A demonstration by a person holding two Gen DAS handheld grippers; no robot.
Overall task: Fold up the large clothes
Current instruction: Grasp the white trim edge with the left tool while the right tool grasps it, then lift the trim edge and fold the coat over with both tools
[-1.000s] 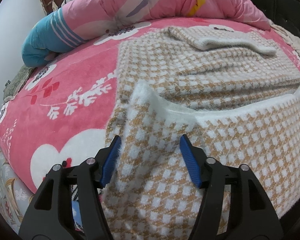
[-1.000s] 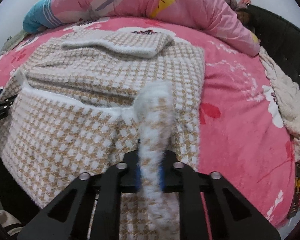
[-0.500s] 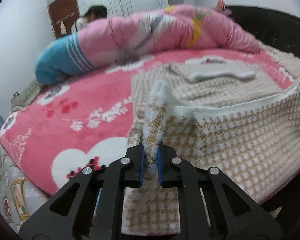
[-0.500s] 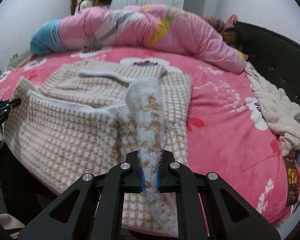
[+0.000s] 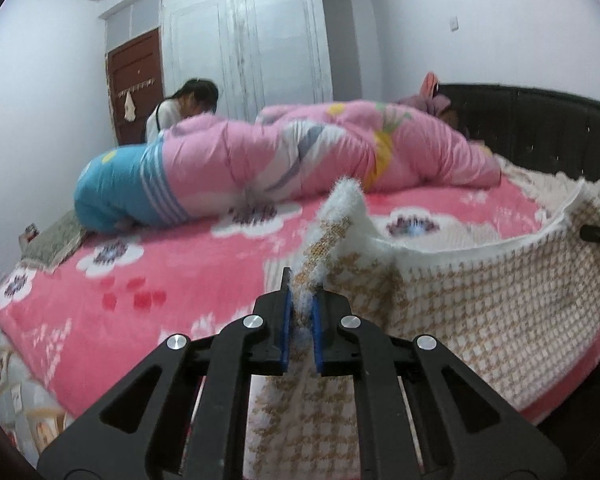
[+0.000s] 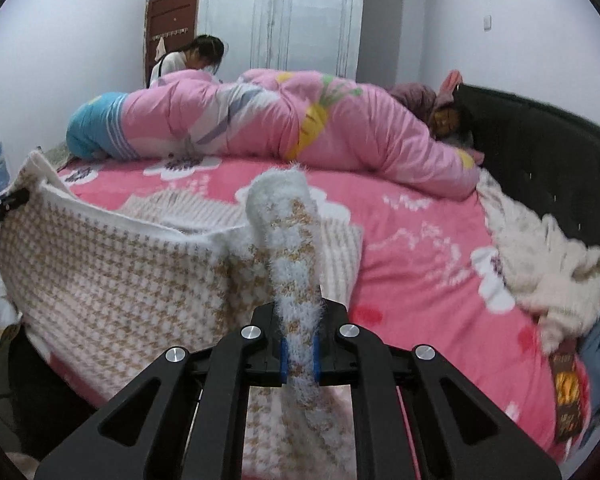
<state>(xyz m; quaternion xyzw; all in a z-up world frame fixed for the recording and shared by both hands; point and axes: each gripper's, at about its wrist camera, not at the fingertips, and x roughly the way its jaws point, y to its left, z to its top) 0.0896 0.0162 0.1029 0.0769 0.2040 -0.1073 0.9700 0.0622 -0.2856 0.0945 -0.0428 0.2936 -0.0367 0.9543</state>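
Left gripper (image 5: 300, 312): fingers (image 5: 285, 326) clenched tight on a pinched ridge of the houndstooth sweater (image 5: 480, 292). Only the fabric's thickness separates the blue pads. The white fuzzy hem stands up past the fingertips in a narrow peak.

Right gripper (image 6: 300, 354): fingers (image 6: 317, 354) likewise clenched on the sweater (image 6: 112, 268), gripping a rolled strip of the same hem that rises upright out of the grip and curls over at its top.

Position of the garment, taken from the bed (image 5: 148, 280): the tan-and-white sweater sits on the pink flowered bedcover at the near edge of the bed. Its near portion is raised off the cover and hangs as a taut sheet between the two grippers, white edge uppermost and sagging slightly in the middle. The lower part drapes down over the bed's near side. The remainder lies flat on the cover behind the raised sheet. In each wrist view the tip of the other gripper shows at the far end of the raised edge.

Other items relative to the bed: a rolled pink and blue quilt (image 6: 260, 120) lies across its far side. A cream fleecy blanket (image 6: 540, 276) is heaped on the right side, by the dark headboard (image 6: 540, 152). A person (image 6: 196, 58) stands beyond the quilt, in front of the white wardrobe (image 5: 244, 44).
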